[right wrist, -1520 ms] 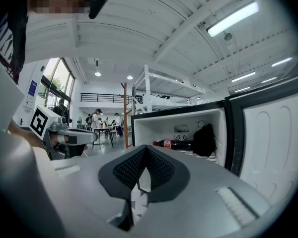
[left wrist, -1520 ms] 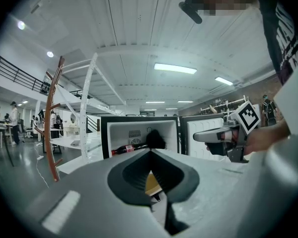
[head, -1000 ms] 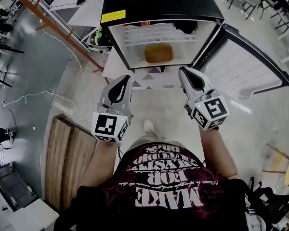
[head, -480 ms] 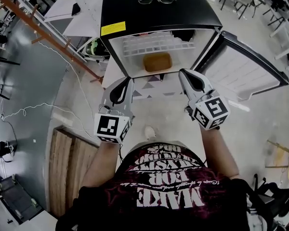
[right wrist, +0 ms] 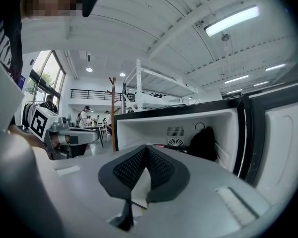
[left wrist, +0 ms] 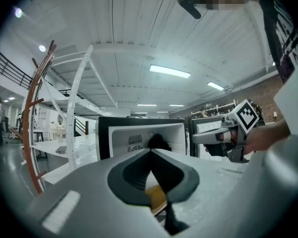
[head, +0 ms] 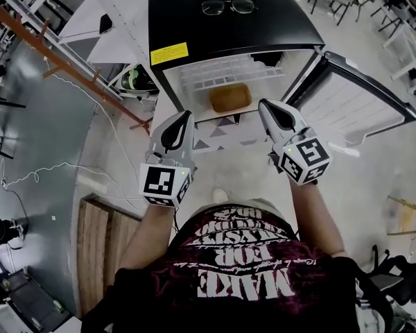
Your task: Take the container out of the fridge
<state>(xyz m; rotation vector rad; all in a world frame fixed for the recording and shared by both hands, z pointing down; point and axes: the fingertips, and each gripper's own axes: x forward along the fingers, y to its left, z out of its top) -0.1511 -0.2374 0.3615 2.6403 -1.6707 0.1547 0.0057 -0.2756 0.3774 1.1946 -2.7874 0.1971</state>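
A small black fridge (head: 222, 19) stands on the floor with its door (head: 353, 99) swung open to the right. A tan container (head: 230, 97) sits inside on a white shelf. My left gripper (head: 187, 116) hovers just before the opening, left of the container, with its jaws shut and empty. My right gripper (head: 264, 105) is level with it on the container's right, also shut and empty. In the left gripper view the container (left wrist: 156, 196) shows past the closed left gripper (left wrist: 150, 150). The right gripper (right wrist: 147, 147) points into the fridge (right wrist: 188, 125).
A pair of glasses (head: 227, 6) lies on the fridge top. A black object (right wrist: 203, 143) sits at the back of the fridge. A wooden pallet (head: 104, 234) and loose cables (head: 35, 175) lie on the floor at left. White racking (left wrist: 79, 118) stands left of the fridge.
The person has stepped closer to the fridge. Both grippers have moved forward, their tips now at the edge of the opening beside the container. Their jaws stay shut.
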